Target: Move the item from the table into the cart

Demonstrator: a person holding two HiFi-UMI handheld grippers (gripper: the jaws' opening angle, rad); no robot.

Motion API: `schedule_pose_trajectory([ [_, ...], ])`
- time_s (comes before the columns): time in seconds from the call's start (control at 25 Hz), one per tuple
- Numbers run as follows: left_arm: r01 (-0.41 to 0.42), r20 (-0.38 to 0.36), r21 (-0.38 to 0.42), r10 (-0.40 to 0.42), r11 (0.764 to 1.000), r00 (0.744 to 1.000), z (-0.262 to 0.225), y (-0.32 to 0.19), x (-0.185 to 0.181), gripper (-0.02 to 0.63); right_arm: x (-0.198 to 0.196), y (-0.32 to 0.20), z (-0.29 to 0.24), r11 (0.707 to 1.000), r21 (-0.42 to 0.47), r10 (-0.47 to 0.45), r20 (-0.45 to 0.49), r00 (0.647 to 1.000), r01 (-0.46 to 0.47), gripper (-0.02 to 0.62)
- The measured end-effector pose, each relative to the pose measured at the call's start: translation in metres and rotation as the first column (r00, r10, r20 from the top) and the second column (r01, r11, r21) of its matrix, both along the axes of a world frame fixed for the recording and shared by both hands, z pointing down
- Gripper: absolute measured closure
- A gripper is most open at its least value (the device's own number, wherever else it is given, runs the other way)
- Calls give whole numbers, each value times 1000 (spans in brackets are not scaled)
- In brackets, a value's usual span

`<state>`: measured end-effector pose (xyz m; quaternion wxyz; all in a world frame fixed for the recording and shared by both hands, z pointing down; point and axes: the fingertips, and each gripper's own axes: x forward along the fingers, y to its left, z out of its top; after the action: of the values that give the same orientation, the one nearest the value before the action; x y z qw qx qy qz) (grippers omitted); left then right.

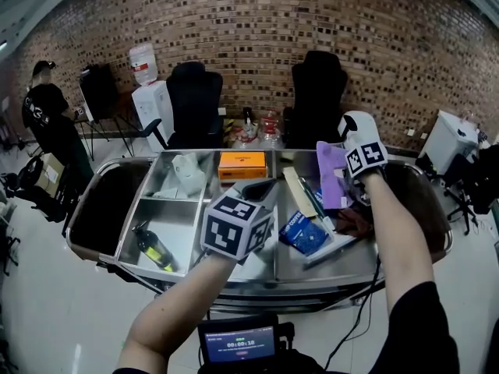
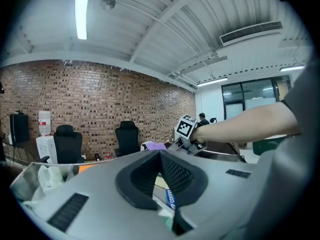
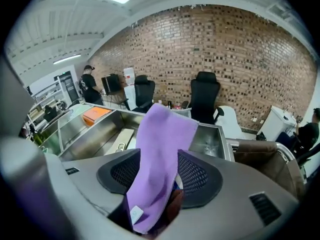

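Note:
A purple cloth [image 1: 331, 174] hangs over the right compartment of the steel cart [image 1: 312, 275]. My right gripper [image 1: 348, 193] points down at it. In the right gripper view the cloth [image 3: 162, 139] stands up between the jaws of the right gripper [image 3: 159, 171], which are apart and loose around it. My left gripper [image 1: 260, 187] hovers over the cart's middle, shut with nothing in it. In the left gripper view its jaws [image 2: 160, 154] meet at the tip, and the cloth [image 2: 156, 146] shows beyond them.
The cart holds an orange box [image 1: 242, 164], a white bag [image 1: 187, 174], a bottle [image 1: 153, 248], a blue coffee packet [image 1: 304, 234] and a long cream item [image 1: 299, 192]. Two black chairs [image 1: 195, 104] and a water dispenser [image 1: 148, 92] stand behind. A person [image 1: 47, 107] stands far left.

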<state>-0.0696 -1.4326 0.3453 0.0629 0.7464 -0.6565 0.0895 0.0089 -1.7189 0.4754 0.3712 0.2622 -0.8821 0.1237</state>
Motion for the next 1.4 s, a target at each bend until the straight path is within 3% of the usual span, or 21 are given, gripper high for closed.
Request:
schedule_pose_trajectory([
  [0.24,-5,-19,0,5,1000,1000,-3,12,-7,606,3,13,-20,1000,8,0,37,999,0,368],
  [0.4,5,29,36,-6,999,1000,-15,32,-7,606,3,48,-51,1000,11,-13,170,985,12,368],
  [0.48,-1,50,61,-2,998,999,-21,47,-1,606,3,75,-74,999,28,-26,257,966,20,370],
  [0.68,3,20,117,-5,993,1000,-34,82,-5,606,7,152,-121,987,146,-115,388,914,63,376],
  [0.88,50,29,176,-56,983,998,-35,126,-22,606,24,234,-154,957,285,-196,486,852,57,376],
  [0.92,61,32,193,-69,979,997,-35,136,-25,606,29,249,-160,947,318,-204,511,835,37,410],
  [0.96,71,35,208,-80,975,996,-35,146,-28,606,34,265,-166,938,347,-213,536,817,17,506],
  [1.0,75,37,219,-85,973,996,-35,155,-29,606,39,280,-169,929,369,-224,556,801,4,515],
  [1.2,91,60,218,-107,972,992,-23,191,-30,606,55,347,-161,908,418,-255,603,756,-27,515],
  [1.4,139,33,240,-152,961,988,-7,218,-36,606,64,390,-149,901,427,-248,652,717,-77,515],
])
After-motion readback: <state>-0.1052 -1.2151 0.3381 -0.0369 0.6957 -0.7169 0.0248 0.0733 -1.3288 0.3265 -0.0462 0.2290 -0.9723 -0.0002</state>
